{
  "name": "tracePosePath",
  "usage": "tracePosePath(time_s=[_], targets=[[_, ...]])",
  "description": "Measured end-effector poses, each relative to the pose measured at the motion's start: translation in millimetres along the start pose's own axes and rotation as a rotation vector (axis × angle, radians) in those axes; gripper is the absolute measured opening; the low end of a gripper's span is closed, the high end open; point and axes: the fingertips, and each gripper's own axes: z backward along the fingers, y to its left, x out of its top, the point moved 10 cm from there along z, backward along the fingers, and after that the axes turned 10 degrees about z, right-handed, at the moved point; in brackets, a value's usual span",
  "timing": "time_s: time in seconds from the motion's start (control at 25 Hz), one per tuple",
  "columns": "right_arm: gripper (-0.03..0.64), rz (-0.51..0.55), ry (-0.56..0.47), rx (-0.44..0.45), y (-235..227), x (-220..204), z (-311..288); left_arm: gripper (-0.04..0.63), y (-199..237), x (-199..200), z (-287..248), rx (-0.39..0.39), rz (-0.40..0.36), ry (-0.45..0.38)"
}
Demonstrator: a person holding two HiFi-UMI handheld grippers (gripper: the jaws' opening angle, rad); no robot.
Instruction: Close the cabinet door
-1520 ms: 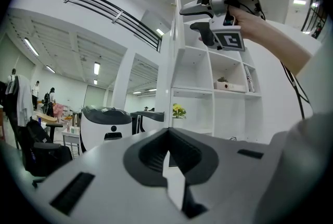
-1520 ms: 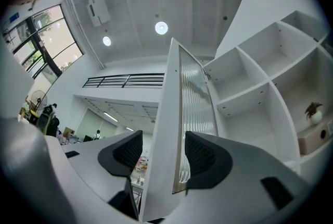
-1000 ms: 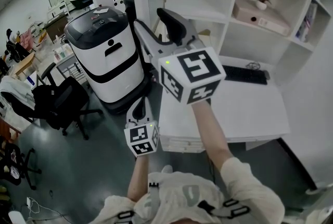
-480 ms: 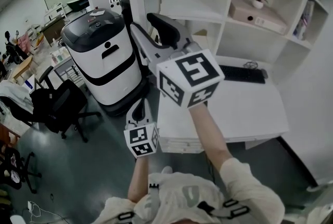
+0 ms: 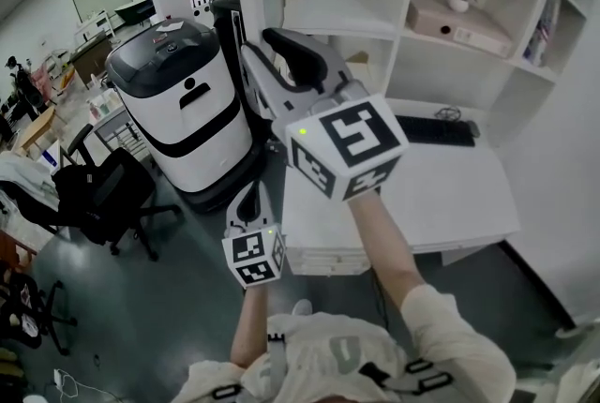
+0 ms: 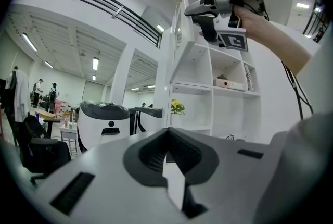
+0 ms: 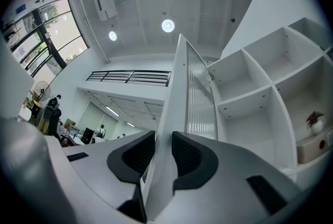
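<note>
Near the cabinet door, 1 white desk stands on grey floor.

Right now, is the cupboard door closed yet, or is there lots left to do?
Not closed yet. Done: the right gripper is at the cabinet door, its edge between the fingers. In hand: those fingers have just been closing and look pressed on the edge. Still to do: swinging the door, which stands open from the shelves, shut. The left gripper hangs low, shut and empty.
</note>
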Motion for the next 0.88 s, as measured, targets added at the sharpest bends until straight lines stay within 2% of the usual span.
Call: tracePosePath(time_s=[0.44, 0.88], targets=[[0.091, -0.018, 0.021, 0.000, -21, 2, 23, 0.003, -18, -5, -8, -0.090, 0.001, 0.023], [0.083, 0.031, 0.052, -0.035, -42, 6, 44, 0.005, -34, -8, -14, -0.156, 0.002, 0.052]])
